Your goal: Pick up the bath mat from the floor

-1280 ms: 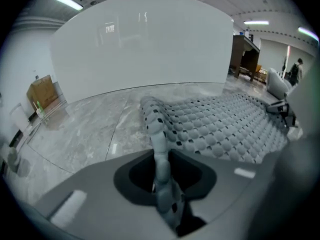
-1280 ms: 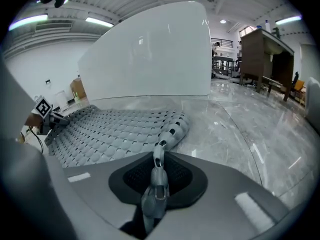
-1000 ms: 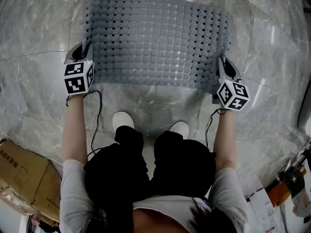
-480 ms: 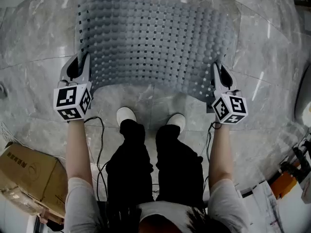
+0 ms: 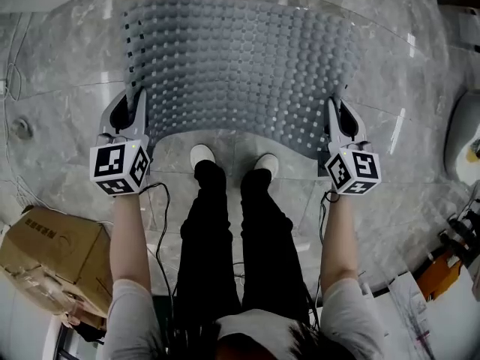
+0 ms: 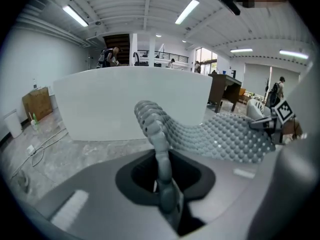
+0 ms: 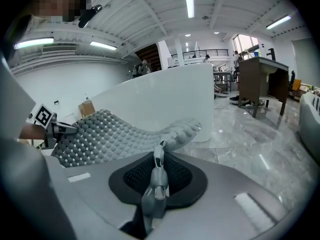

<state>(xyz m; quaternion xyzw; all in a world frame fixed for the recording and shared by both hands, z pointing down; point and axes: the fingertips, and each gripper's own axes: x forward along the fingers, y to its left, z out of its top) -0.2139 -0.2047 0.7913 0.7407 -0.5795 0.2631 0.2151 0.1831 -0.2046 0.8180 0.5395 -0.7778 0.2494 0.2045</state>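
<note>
Bath mat (image 5: 240, 66): grey, flexible, covered in round studs with rows of small square holes. It is held up off the marble floor (image 5: 67, 58), stretched crosswise in front of the standing person and pinched at its two near corners. The near edge sags in a shallow curve between the grips, with the toes of two white shoes (image 5: 201, 156) showing just below it in the head view. The gripper views show the sheet bowing downward between the two grips, its far end curling free in the air

Left gripper (image 5: 135, 107): jaws drawn narrow and clamped on the mat's left near corner. In its own view the mat edge runs straight up out of the pinch, with the pads pressing both faces. Its marker cube (image 5: 120, 167) sits at the near end, above the forearm

Right gripper (image 5: 334, 118): jaws likewise narrow and closed on the right near corner, with the thin edge of the mat caught between the pads. Its marker cube (image 5: 352, 172) faces the head camera

Both grippers stand at about the same height, well apart, one at each side of the mat

Surroundings: a thin black cable (image 5: 161, 223) hangs beside the left arm. A cardboard box (image 5: 52, 257) lies on the floor to the person's left. A low white partition (image 6: 100, 104) stands beyond the mat
</note>
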